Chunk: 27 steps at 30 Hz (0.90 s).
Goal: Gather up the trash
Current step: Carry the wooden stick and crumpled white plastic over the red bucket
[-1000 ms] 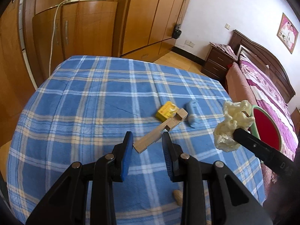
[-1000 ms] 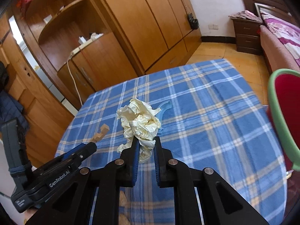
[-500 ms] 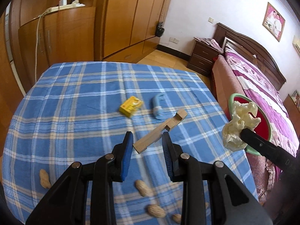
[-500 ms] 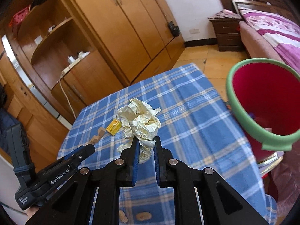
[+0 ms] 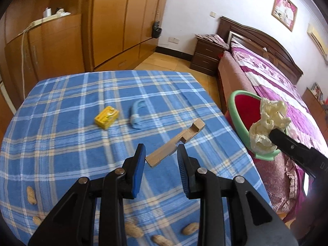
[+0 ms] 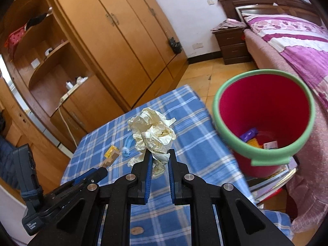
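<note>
My left gripper [image 5: 161, 151] is shut on one end of a notched wooden piece [image 5: 178, 141], which sticks out up and to the right above the blue plaid tablecloth [image 5: 71, 102]. My right gripper [image 6: 159, 153] is shut on a crumpled cream paper ball [image 6: 152, 131], held above the table's right edge. In the left wrist view the paper ball [image 5: 266, 123] hangs in front of the red bin with a green rim [image 5: 235, 110]. The bin [image 6: 264, 155] stands just right of the table, with several scraps at its bottom.
A small yellow box [image 5: 106, 117] and a pale blue plastic item [image 5: 137, 116] lie mid-table. Several peanuts [image 5: 31, 194] lie along the near edge. A bed [image 5: 287, 94] is behind the bin; wooden wardrobes [image 6: 123, 30] and a nightstand [image 5: 207, 55] stand beyond.
Both grippers have swung to the right with their loads still held. The bin has come fully into the right wrist view, and the paper ball now sits in front of it.
</note>
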Motion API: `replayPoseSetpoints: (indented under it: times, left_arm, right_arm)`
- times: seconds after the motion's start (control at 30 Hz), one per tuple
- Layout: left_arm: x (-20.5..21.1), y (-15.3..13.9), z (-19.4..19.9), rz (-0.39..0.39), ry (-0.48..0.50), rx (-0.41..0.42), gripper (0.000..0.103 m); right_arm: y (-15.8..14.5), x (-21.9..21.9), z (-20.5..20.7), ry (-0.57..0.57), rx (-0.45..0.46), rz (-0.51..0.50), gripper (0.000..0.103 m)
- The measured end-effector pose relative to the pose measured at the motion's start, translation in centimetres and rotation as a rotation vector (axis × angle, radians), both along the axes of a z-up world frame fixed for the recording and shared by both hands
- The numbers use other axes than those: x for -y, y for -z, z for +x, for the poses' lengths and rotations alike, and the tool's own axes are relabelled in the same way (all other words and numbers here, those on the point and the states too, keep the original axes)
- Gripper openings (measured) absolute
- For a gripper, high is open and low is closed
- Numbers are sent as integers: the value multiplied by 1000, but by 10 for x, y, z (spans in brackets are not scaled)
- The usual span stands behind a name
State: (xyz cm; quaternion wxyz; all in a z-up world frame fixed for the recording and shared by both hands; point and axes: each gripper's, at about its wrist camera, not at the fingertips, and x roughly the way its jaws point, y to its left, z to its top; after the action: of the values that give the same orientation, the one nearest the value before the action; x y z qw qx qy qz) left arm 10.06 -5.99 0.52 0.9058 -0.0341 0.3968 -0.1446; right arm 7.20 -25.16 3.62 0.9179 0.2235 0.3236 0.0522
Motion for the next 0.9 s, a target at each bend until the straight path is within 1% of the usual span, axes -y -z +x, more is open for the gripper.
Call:
replayPoseSetpoints:
  times: [0.33, 0.43, 0.9]
  left_arm:
    - [58, -11, 10, 21, 133, 19, 32]
    - [73, -14, 16, 12, 163, 22, 32]
    - [148, -12, 37, 36, 285, 11, 32]
  right_arm:
    - [-3, 44, -14, 113, 18, 19, 14]
    - [-3, 58, -15, 146, 16, 21, 14]
    - [2, 110, -13, 263, -3, 4, 14]
